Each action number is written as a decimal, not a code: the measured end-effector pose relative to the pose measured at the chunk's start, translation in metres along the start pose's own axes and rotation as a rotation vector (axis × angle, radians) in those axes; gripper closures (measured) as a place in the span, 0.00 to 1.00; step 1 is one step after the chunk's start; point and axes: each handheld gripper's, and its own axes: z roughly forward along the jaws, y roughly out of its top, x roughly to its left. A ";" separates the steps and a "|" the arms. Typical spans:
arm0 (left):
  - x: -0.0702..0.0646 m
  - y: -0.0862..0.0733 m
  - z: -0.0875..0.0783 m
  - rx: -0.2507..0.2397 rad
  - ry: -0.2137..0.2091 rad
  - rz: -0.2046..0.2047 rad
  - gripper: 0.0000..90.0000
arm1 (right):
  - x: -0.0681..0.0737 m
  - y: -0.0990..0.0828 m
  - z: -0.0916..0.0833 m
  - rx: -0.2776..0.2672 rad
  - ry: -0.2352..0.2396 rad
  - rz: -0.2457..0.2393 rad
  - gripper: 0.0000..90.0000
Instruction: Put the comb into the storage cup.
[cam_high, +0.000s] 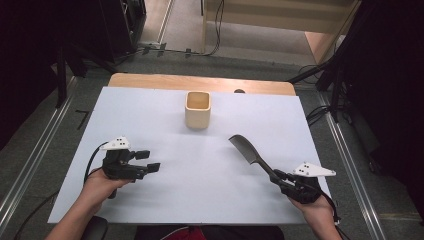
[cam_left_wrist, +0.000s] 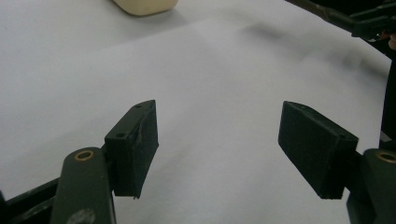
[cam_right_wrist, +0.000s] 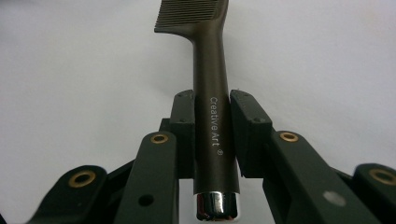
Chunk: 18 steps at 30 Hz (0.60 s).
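right gripper (cam_right_wrist: 212, 135): jaws pinched on the handle of a dark comb (cam_high: 248, 149), which is off the sheet, teeth end toward the cup | left gripper (cam_left_wrist: 219, 144): jaws spread, nothing between, low over white sheet (cam_high: 150, 120) | cream cup (cam_high: 198, 109): upright, far middle of sheet

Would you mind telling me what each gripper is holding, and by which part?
The right gripper clamps the dark comb by its handle. The left gripper is open, holding nothing.
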 end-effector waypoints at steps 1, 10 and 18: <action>0.000 0.000 0.000 0.001 0.001 -0.001 0.33 | 0.002 0.002 0.001 -0.005 -0.003 -0.006 0.78; -0.002 0.000 0.000 0.004 -0.002 -0.014 0.33 | 0.014 0.017 0.007 -0.021 0.004 -0.023 0.78; -0.004 0.000 -0.002 -0.001 -0.011 -0.034 0.33 | 0.027 0.029 0.018 -0.010 0.043 -0.026 0.78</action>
